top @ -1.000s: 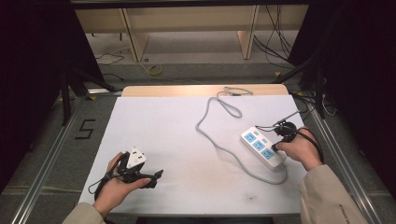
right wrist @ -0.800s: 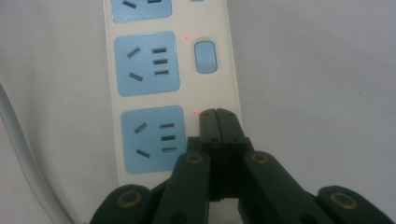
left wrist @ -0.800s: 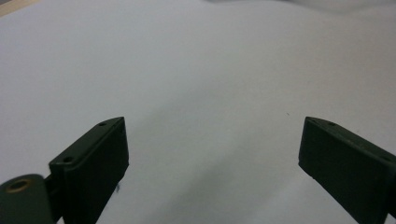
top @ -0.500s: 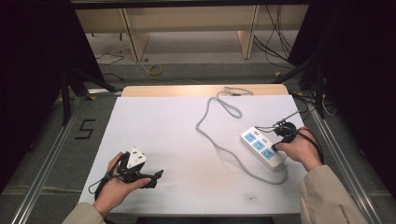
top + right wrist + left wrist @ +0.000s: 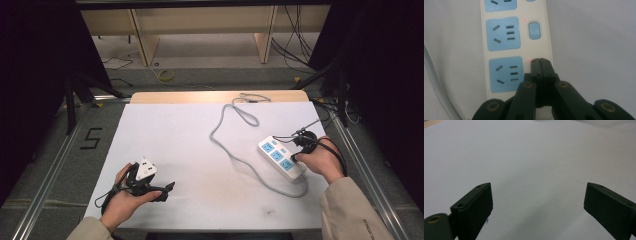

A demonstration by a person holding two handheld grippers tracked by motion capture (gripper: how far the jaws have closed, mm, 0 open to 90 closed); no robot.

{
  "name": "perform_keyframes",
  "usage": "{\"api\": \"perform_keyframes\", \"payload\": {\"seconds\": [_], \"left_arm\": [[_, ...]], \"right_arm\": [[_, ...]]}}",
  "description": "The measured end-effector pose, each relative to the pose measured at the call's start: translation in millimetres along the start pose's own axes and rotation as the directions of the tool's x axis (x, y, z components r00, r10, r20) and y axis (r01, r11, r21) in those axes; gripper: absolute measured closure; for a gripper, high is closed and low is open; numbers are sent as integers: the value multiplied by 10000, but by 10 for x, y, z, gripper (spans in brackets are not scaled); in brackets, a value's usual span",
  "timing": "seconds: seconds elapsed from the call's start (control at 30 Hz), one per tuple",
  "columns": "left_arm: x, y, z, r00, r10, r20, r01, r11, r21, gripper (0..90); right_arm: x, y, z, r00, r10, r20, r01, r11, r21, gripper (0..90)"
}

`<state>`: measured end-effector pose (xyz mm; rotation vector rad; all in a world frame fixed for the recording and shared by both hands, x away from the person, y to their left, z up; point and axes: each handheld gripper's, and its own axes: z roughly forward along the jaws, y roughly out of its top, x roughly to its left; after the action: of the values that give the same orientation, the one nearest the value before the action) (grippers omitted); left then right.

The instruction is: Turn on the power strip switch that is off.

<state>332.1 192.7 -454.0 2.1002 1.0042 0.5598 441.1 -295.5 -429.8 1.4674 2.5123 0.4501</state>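
Hidden: third switch covered by right hand-held gripper [image 5: 540, 65] (jaws pressed together, nothing held).
Counted: three blue sockets on power strip [image 5: 281, 158], at surface's [image 5: 180, 130] right.
Left hand-held gripper [image 5: 537, 197]: spread wide, empty.

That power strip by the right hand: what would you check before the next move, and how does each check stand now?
1. Right gripper shut, tips over the nearest switch spot on the power strip: ok.
2. Switch actually pressed: cannot tell.
3. Red lights beside the sockets lit: ok.
4. Strip flat on the table: ok.
5. Grey cord away from the jaws: ok.
6. Left gripper open over bare table: ok.
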Motion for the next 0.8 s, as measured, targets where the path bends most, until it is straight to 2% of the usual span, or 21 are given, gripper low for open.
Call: {"api": "perform_keyframes", "payload": {"seconds": [0.4,0.57,0.6,0.8], "left_arm": [[2,0,1,10000,16,-9,-16,10000,5,82],[2,1,-2,10000,-8,-19,8,10000,24,82],[2,1,-2,10000,-12,-17,12,10000,21,82],[1,0,-4,10000,-17,-21,17,10000,15,82]], "right_arm": [[17,-3,-15,10000,-68,26,69,9999,-141,900],[48,11,-48,9998,-160,94,164,9987,-492,900],[66,13,-64,9998,-177,53,181,9974,-693,900],[112,8,-88,9995,-269,-156,250,9939,-1074,900]]}}
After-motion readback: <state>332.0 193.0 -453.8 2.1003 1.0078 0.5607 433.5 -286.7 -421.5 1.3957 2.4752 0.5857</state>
